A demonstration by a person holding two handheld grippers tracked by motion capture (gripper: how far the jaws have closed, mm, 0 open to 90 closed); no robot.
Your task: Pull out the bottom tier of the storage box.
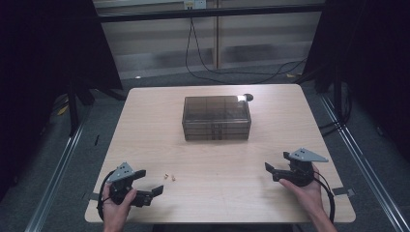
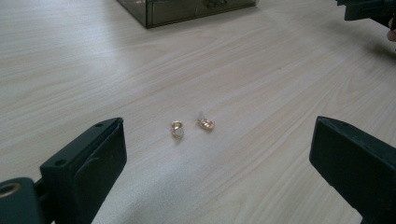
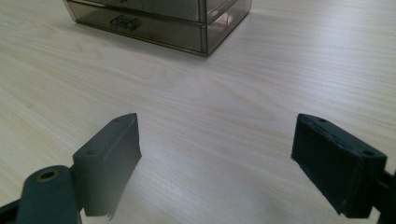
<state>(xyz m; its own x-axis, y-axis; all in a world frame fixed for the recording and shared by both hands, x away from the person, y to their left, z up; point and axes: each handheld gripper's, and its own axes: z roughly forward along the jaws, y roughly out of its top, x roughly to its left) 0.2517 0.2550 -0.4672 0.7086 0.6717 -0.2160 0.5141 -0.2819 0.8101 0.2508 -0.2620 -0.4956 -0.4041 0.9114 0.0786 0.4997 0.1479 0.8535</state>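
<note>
- The left tool [image 2: 219, 154] rests low over the tabletop [image 1: 270, 125], jaws spread wide.
- Two small gold earrings [image 2: 192, 126] lie just ahead of it, near each other, untouched.
- The right tool [image 3: 217, 158] gapes wide too, facing the smoky drawer box [image 3: 187, 23].

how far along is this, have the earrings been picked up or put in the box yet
Nothing looks done. Both gold earrings lie loose on the table. The left gripper is open, facing them; the right gripper is open and holds nothing. The drawer box looks shut. Picking up and storing is probably what remains.
</note>
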